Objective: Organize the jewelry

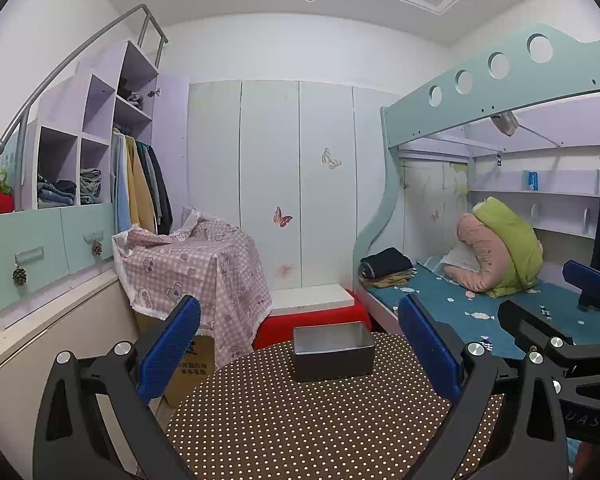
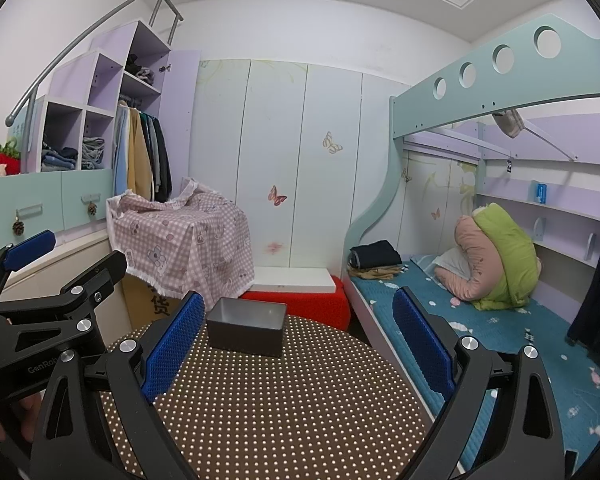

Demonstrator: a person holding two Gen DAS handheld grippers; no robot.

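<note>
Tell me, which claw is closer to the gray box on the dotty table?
Probably the left claw: the gray box sits straight ahead between its open fingers. For the right claw, the box lies off to its left. Both are empty.

Brown white-dotted tablecloth, grey metal box, pink checked cloth, red stool.
</note>
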